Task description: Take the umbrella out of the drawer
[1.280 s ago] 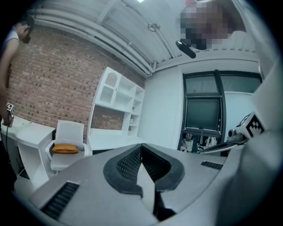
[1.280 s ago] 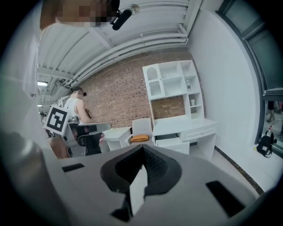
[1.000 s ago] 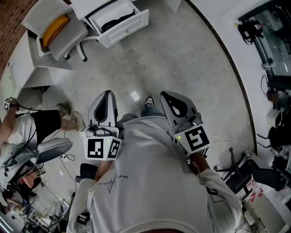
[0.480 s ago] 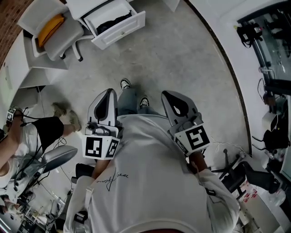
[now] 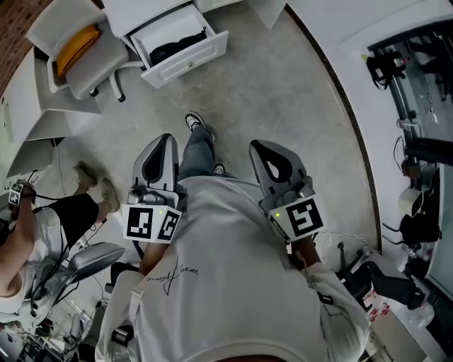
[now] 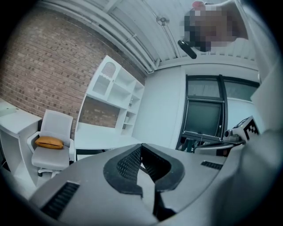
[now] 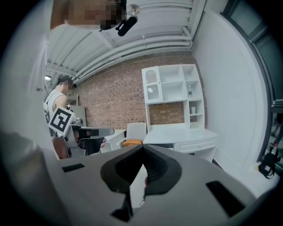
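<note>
Where the umbrella lies: in the open drawer, a dark bundle on its white bottom; the drawer sticks out from the counter at the top left of the head view.
Way from the hands: ahead and to the left, across bare floor, well apart from both.
Left hand-held gripper: jaws together, tips touching, nothing between them; held at the chest, pointing ahead.
Right hand-held gripper: jaws together as well, and empty.
Nearer hand: the left, by my reading, since the drawer sits on that side; the right would have to cross the body.
Umbrella's long axis: along the drawer's width, parallel to its front panel, slanting from lower left to upper right in the head view.
Way it points: cannot tell; handle and tip are too small and dark to sort out.
Axis against the jaws: roughly crosswise to the line the hands point along, so I judge a reach down from above, with the jaws across the bundle, suits best.
Neighbour: a chair with a yellow cushion stands just beside the drawer, on its left.
Step in hand: the approach; no grasp yet.
</note>
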`<state>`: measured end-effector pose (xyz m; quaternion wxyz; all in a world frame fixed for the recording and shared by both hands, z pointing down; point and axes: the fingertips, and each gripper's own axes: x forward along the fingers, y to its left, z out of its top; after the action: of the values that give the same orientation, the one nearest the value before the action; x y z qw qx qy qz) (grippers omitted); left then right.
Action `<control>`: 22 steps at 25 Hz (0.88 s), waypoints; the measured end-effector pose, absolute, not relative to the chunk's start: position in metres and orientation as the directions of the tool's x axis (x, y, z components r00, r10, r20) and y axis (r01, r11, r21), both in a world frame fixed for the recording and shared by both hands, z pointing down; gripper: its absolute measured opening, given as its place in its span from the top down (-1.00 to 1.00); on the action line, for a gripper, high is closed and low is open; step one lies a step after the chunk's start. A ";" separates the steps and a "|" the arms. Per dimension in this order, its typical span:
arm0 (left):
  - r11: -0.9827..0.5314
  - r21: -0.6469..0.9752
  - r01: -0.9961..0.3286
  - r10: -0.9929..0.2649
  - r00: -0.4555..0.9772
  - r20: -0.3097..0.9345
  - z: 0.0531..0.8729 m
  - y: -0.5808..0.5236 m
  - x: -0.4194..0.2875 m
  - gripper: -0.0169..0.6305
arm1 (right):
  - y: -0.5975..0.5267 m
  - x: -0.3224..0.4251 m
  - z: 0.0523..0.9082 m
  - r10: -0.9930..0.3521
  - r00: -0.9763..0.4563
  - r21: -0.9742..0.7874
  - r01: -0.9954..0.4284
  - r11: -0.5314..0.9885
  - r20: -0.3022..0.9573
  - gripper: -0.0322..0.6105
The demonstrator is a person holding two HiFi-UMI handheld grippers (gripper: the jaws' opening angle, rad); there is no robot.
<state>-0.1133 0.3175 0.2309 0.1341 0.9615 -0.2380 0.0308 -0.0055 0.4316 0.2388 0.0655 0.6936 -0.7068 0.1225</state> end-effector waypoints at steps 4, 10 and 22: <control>-0.846 0.242 -0.476 -0.459 0.880 0.125 0.230 0.290 -0.103 0.90 | 0.404 0.002 0.246 -0.953 -0.052 -0.081 -0.996 0.029 0.298 0.83; -0.830 0.265 -0.491 -0.474 0.871 0.132 0.230 0.245 -0.091 0.90 | 0.359 0.021 0.242 -0.952 -0.062 -0.155 -0.988 0.016 0.300 0.82; -0.816 0.318 -0.482 -0.466 0.875 0.131 0.233 0.163 -0.067 0.90 | 0.267 0.053 0.241 -0.932 -0.093 -0.162 -0.986 0.037 0.351 0.82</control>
<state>-0.0670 0.1632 0.2328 0.1733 0.9527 -0.2486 0.0236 0.0526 0.2665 0.2405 0.0744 0.6693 -0.7163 0.1829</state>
